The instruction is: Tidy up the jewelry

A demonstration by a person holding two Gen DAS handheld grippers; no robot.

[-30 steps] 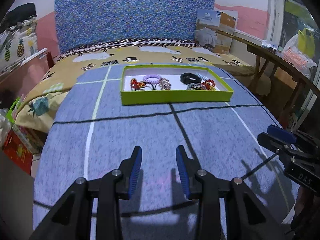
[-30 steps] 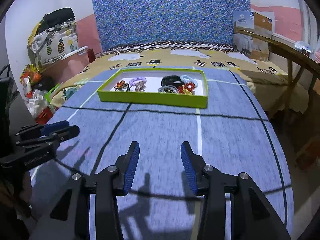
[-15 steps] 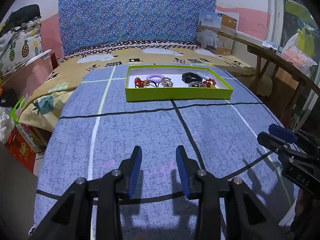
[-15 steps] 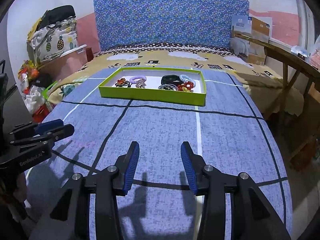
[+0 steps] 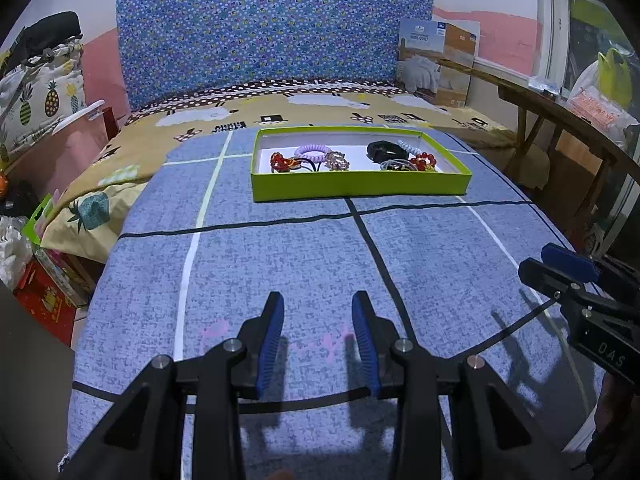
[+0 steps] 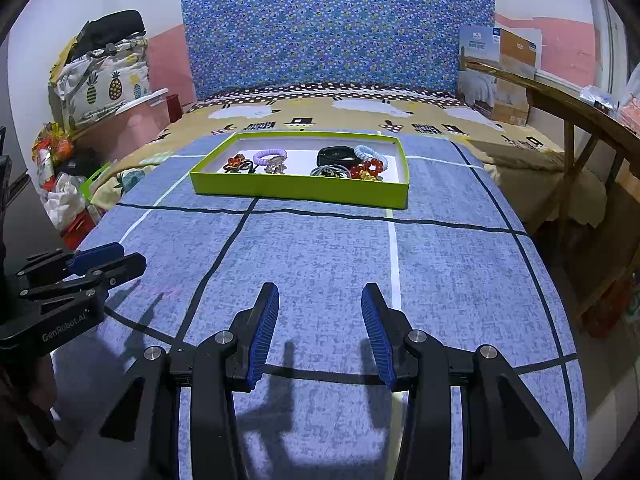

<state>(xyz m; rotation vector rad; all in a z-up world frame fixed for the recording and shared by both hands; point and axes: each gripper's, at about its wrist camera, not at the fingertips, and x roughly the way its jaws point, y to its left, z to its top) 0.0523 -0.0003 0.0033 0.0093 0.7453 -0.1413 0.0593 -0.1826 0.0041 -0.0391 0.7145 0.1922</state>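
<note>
Blue grid bedspread [image 5: 304, 256] carries green tray [image 5: 360, 190] at far end | tray: purple coil tie [image 5: 314, 151], black band [image 5: 380, 151], red beads [image 5: 422, 160] | left gripper [image 5: 318, 334], right gripper [image 6: 320, 332]: jaws apart, empty | only right view shows red floor bag [image 6: 50, 148]

Tray [image 5: 360, 190] on blanket [image 5: 312, 264] mid-bed, hair ties [image 5: 311, 151] and beads [image 5: 422, 160] in tray, headboard [image 5: 276, 32] behind, box [image 5: 438, 62] right, bench [image 5: 560, 108] far right.
</note>
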